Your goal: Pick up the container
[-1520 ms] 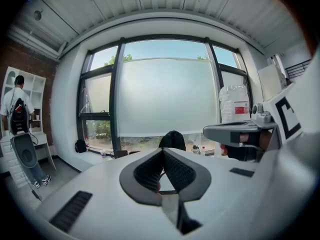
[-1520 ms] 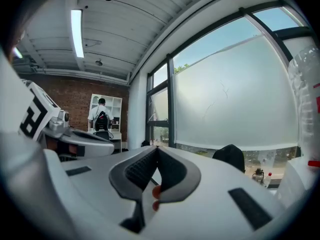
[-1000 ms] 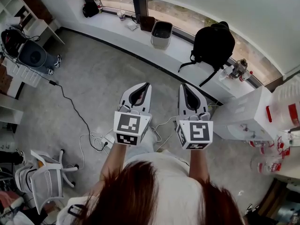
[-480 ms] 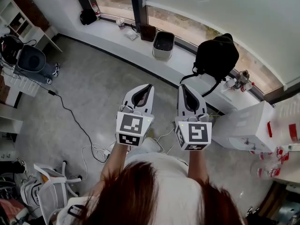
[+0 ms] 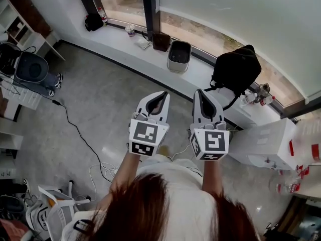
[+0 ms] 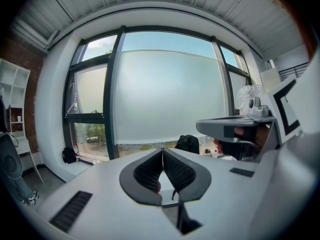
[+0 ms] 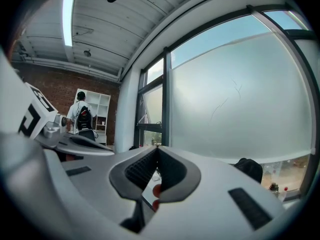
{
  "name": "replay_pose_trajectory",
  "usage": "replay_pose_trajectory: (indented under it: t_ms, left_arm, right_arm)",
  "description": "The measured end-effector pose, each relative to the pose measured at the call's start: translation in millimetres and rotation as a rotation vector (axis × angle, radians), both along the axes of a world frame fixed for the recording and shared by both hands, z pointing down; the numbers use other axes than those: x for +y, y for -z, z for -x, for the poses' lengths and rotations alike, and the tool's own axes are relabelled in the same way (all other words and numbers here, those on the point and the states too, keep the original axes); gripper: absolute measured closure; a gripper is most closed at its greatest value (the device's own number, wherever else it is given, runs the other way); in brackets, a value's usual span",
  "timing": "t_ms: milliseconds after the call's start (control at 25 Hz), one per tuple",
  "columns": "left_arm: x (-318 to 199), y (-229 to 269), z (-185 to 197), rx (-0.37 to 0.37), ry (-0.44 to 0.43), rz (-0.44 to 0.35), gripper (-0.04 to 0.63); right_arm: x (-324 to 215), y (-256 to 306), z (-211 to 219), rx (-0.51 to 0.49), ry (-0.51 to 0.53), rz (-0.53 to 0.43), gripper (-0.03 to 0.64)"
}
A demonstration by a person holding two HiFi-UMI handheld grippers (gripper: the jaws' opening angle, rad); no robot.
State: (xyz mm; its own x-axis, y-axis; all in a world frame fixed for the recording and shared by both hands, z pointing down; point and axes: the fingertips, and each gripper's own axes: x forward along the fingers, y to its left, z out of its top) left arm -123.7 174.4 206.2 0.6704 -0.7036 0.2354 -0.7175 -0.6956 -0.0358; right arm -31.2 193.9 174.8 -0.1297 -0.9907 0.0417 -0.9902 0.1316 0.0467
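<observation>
1. At the far left of the head view, white shelving (image 5: 12,19) stands along the wall. A pale office chair (image 5: 50,210) sits in the lower corner, and a black cable (image 5: 75,129) trails over the grey floor
2. Along the white window sill (image 5: 120,39) sit a black bag (image 5: 94,21), a cup (image 5: 130,30) and an open-topped white bin (image 5: 179,56)
3. The left gripper (image 5: 163,94) is held out in front of the person, above the floor, with its marker cube (image 5: 146,137) nearest the head. In the left gripper view its ribbed pads (image 6: 150,171) meet at the tip, so the jaws are clenched together with nothing between them
4. The right gripper (image 5: 199,92) is just beside it and roughly parallel. Its jaws are likewise pressed together and empty, as the right gripper view shows (image 7: 156,149)
5. A black backpack (image 5: 236,69) rests on the sill beyond the right gripper, with small bottles (image 5: 258,94) beside it
6. The container (image 5: 287,188), clear with red parts and too small to make out further, sits at the far right edge beside a white box (image 5: 261,142). It is well apart from both grippers and neither touches it
</observation>
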Motion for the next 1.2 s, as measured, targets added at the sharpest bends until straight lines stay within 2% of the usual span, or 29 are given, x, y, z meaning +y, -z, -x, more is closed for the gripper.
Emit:
replay_pose_trajectory:
  t_ms: [280, 640, 840, 1040, 1200]
  left_arm:
    - [-23.9, -6.5, 8.4, 0.011, -0.019, 0.012, 0.578]
    - [-61.1, -13.6, 4.7, 0.017, -0.008, 0.019, 0.58]
    - [-89.6, -23.1, -10.2, 0.026, -0.038, 0.045, 0.58]
    - [-126.2, -33.1, -30.0, -0.01, -0.039, 0.027, 0.578]
    - [-157.7, -47.7, -46.5, -0.012, -0.041, 0.058, 0.578]
  right_arm:
    - [-24.3, -0.1, 12.0, 0.014, 0.001, -0.004, 0.592]
    - [-56.5, -7.6, 0.6, 0.029, -0.022, 0.004, 0.592]
    - [-86.5, -21.9, -15.3, 0.039, -0.032, 0.022, 0.592]
    - [-124.4, -32.6, -40.7, 0.034, -0.051, 0.026, 0.592]
    - [-156.4, -44.0, -59.6, 0.024, -0.066, 0.033, 0.592]
